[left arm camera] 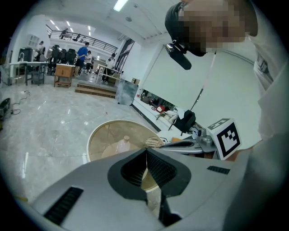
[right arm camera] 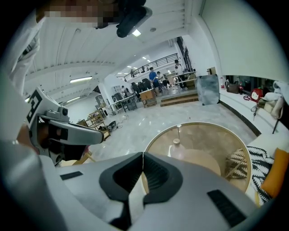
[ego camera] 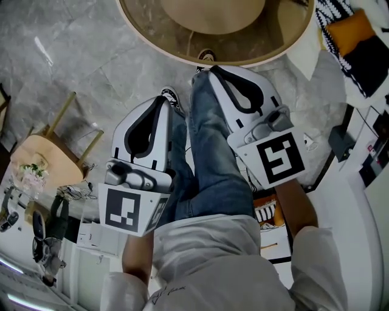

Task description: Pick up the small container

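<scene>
though closed, right tool (ego camera: 205, 70) near table edge (ego camera: 182, 59)

Bright, even indoor light falls from white ceiling strip lamps (left arm camera: 120, 4) far overhead, and pale streaks of glare lie on the glossy grey marble floor (ego camera: 42, 48). Shadows are soft. The 2 gripper views bulge fisheye-fashion, darkening to black at the rounded corners — far figures look small and hazy. The head view is sharp.
</scene>
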A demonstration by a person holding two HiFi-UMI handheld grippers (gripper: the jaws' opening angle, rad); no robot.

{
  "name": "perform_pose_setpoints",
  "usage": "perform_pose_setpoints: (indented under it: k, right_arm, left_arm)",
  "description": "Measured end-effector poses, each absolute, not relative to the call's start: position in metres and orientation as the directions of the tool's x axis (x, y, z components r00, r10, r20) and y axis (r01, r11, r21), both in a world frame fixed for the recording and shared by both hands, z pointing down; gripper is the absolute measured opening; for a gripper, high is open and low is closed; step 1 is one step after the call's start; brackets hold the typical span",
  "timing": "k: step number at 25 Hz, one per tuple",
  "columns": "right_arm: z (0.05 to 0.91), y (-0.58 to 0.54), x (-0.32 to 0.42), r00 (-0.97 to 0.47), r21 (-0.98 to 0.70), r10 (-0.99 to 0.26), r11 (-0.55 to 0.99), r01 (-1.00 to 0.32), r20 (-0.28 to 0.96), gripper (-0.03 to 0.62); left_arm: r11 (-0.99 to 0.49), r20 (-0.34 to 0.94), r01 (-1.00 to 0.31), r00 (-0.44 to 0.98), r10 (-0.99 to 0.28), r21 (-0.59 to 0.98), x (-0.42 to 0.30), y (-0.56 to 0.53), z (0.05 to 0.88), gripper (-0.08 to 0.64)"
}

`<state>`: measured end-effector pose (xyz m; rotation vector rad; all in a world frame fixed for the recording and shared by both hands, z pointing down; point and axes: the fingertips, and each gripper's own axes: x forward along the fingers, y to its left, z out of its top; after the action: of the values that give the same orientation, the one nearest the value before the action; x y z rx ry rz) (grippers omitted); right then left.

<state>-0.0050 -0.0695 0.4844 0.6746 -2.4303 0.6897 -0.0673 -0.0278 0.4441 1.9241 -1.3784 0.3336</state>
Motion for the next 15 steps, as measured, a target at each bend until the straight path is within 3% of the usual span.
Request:
perform_pose_setpoints:
  k: [15]
  right_arm:
    - [0.518,-0.109,-0.007,-0.736,-0.276,-0.400,0.744,-0.609,0.547,0.017]
  left_arm:
    - [-0.136,0.551,-0.914,0.343,-0.761,0.382,-0.070,-0.060,0.472,0.018]
